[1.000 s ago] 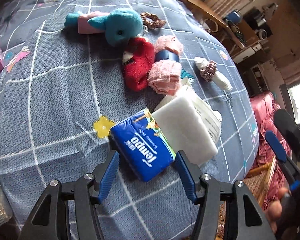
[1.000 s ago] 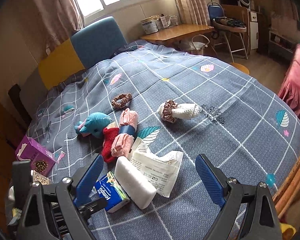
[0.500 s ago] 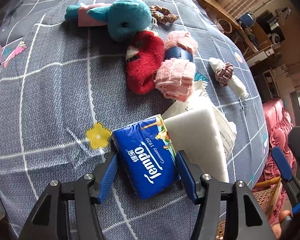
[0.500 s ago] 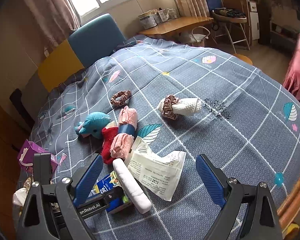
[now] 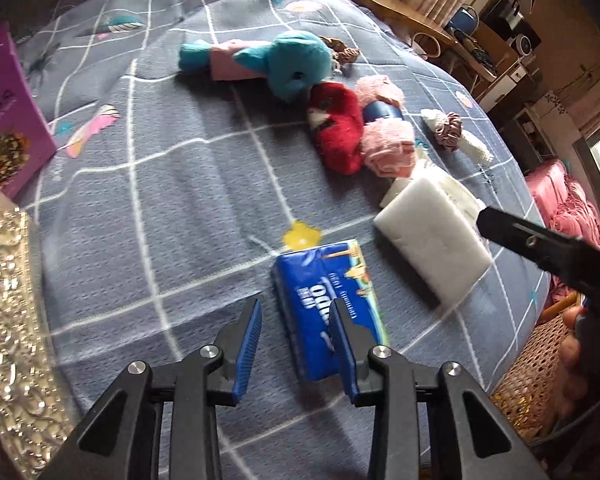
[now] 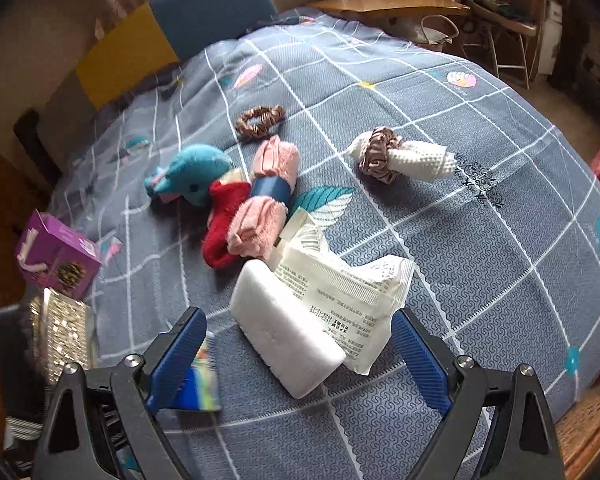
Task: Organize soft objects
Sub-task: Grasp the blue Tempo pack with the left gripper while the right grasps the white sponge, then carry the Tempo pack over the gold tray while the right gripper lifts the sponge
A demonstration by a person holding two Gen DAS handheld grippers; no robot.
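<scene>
A blue Tempo tissue pack lies on the grey checked bedspread. My left gripper hangs over the pack's left part with its jaws closing. The right fingertip overlaps the pack and the left one stands clear of it, so nothing is pinched. My right gripper is wide open around a white foam block and a white printed packet, apart from both. The pack shows blurred behind its left finger.
Further back lie a teal plush, a red sock, a pink roll with a blue band, a brown scrunchie and a white knit piece. A purple box and a silvery case sit at the left.
The left jaws have narrowed and slid left, no longer straddling the tissue pack, which now lies apart from the foam block. The right gripper has sunk closer to the block and packet.
</scene>
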